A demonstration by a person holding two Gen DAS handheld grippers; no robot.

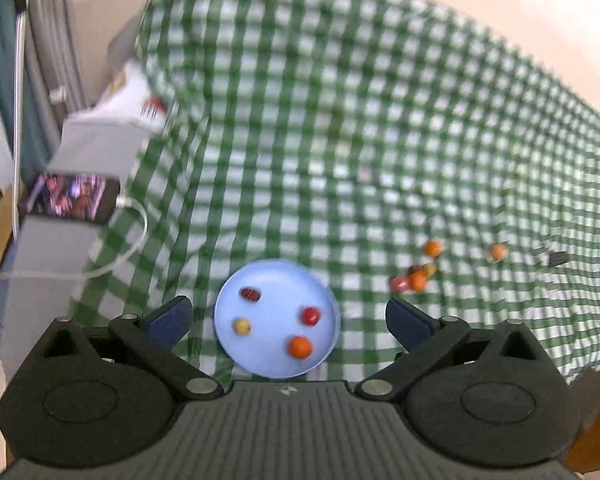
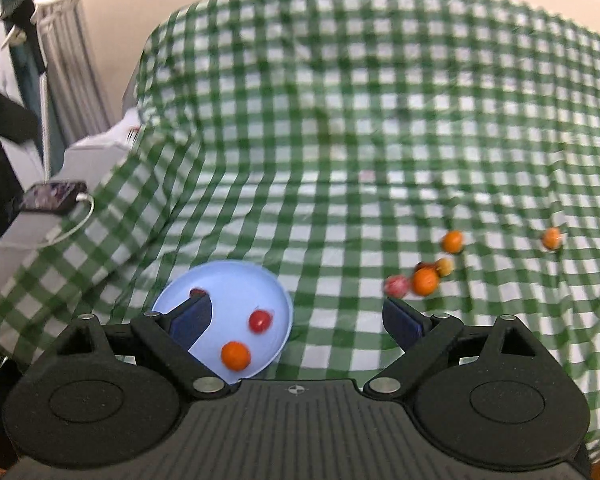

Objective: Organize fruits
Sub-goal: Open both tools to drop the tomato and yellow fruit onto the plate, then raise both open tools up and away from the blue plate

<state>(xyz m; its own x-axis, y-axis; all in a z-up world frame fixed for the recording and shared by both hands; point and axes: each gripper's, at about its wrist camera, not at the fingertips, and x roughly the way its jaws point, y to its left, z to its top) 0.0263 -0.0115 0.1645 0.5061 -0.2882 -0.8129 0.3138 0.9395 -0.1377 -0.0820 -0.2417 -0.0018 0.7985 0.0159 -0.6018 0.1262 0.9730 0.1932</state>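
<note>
Checkered cloth (image 1: 340,120) | left claw (image 1: 288,320) wide, empty | right claw (image 2: 300,320) wide, empty

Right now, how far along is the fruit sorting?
Four fruits sit on the blue plate. Nothing is in hand: the left gripper and right gripper are open and empty. About five fruits, including a stray orange one, remain on the checked cloth.

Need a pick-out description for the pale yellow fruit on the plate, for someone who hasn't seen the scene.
Start at the round light blue plate on the green-and-white checked tablecloth. Four small round fruits lie apart on it in the left wrist view; the small pale yellow fruit sits on its left side, below the dark red fruit. It is the only yellow one there: the others are dark red, bright red and orange.
</note>
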